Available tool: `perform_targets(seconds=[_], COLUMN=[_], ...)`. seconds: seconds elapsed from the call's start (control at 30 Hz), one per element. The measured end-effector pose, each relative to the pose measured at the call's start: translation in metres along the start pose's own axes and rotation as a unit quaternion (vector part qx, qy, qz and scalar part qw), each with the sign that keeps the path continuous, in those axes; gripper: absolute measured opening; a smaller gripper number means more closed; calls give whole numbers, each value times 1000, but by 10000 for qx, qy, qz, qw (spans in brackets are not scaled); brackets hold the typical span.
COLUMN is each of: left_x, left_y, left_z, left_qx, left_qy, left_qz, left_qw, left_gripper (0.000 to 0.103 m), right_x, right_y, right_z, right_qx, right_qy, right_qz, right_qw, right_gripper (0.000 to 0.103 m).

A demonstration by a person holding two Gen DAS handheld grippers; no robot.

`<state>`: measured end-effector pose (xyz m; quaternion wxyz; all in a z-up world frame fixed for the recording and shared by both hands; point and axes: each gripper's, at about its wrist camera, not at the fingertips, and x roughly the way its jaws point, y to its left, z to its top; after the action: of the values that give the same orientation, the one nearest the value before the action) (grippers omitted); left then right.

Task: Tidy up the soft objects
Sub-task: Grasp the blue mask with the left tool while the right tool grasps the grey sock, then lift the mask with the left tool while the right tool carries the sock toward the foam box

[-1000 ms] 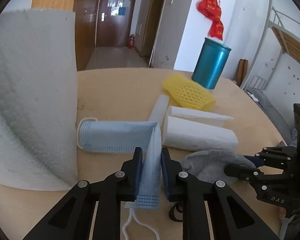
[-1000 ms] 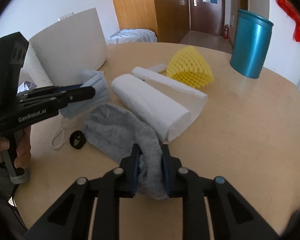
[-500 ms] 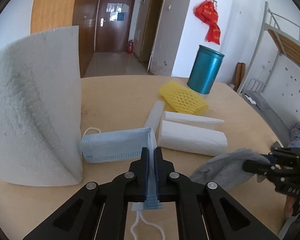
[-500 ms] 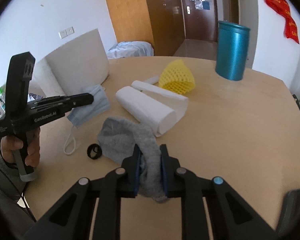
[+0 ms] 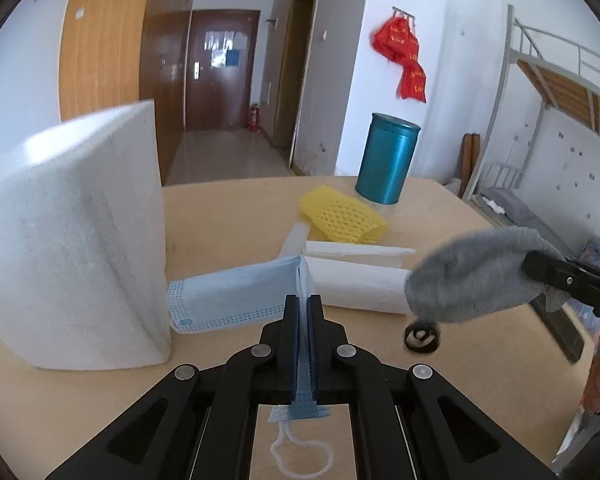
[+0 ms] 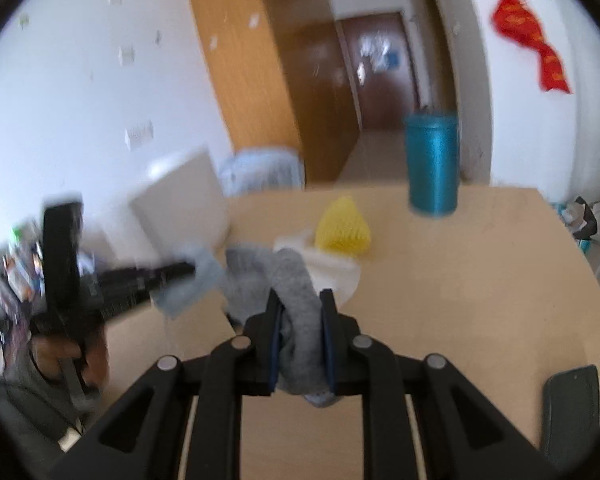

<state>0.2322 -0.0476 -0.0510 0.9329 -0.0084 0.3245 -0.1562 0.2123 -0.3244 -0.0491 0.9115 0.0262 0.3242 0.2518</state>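
Left gripper, angled downward over the table, pinches a pleated blue face mask. Right gripper clamps a limp grey sock, lifted clear of the tabletop.

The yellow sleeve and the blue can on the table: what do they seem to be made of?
The yellow sleeve looks like soft foam netting, matte: an open diamond mesh that lies partly flattened. The blue can looks like metal with a satin finish: smooth straight sides with long vertical highlights. Coated plastic cannot be ruled out.
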Motion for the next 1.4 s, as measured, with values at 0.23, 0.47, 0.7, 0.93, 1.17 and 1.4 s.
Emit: perform_targets(seconds=[0.23, 0.47, 0.7, 0.93, 1.17, 1.4], left_x=[-15, -29, -28, -17, 17, 47], left_y=[0, -11, -41, -69, -76, -85], left_z=[2, -4, -20, -22, -28, -34], left_qx=[-40, 98, 440, 779, 769, 830], left_qy=[-81, -147, 26, 244, 720, 1208], left_qz=[-19, -200, -545, -969, -869, -551], left_qw=[10000, 9996, 9975, 9919, 9906, 9877], left_gripper=[4, 4, 4, 4, 4, 4], right_x=[7, 11, 20, 21, 10, 9], right_y=[5, 4, -25, -18, -19, -22], right_z=[-3, -4, 3, -4, -6, -14], right_qx=[-146, 200, 881, 876, 933, 1017], right_qy=[31, 5, 62, 226, 124, 173], right_qz=[-442, -86, -449, -166, 31, 220], right_qw=[9989, 9998, 9951, 9958, 9956, 9944], right_gripper=[21, 21, 21, 21, 21, 21])
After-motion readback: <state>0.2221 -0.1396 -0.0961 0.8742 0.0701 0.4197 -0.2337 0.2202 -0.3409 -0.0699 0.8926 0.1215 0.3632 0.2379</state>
